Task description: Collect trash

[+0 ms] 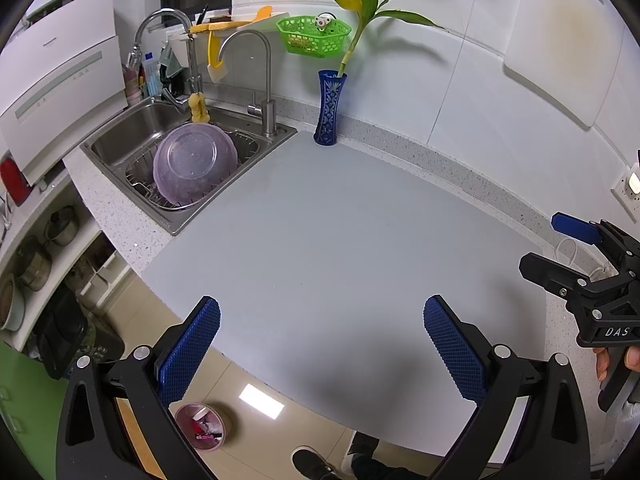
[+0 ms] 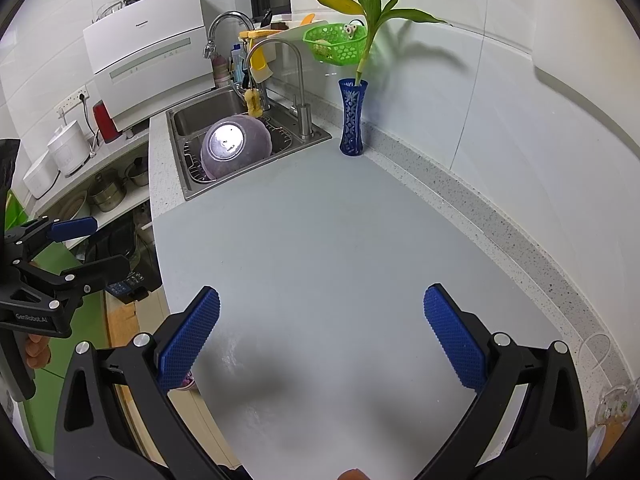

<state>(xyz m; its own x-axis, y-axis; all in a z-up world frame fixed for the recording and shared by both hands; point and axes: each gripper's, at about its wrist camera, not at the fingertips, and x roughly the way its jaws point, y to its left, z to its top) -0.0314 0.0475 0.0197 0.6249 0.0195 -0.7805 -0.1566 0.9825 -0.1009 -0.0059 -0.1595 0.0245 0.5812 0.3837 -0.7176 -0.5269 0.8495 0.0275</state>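
so: grey countertop mat point(image 1: 340, 240) fills most of both views, laid on a speckled stone counter point(image 2: 500, 216) that runs along a white tiled wall. steel sink point(image 1: 120, 136) sits at the mat's far left corner, with a wire rack inside it and a purple plastic bowl point(image 1: 195, 162) tipped on edge in the rack. white dishwasher point(image 2: 148, 52) stands past the sink. two taps rise behind the basin; a green basket point(image 1: 314, 36) hangs on the wall near them. blue vase point(image 1: 329, 108) with a leafy stalk stands upright at the mat's back edge, just beside the sink's corner.

left gripper point(image 1: 320, 340) hangs over the near left edge of the mat, jaws spread wide, nothing between the blue pads. right gripper point(image 2: 320, 340) is over the near part of the mat, jaws likewise wide apart and holding nothing.

down on the tiled floor, below the left gripper, a small pink bin point(image 1: 202, 426) holds bits of trash.
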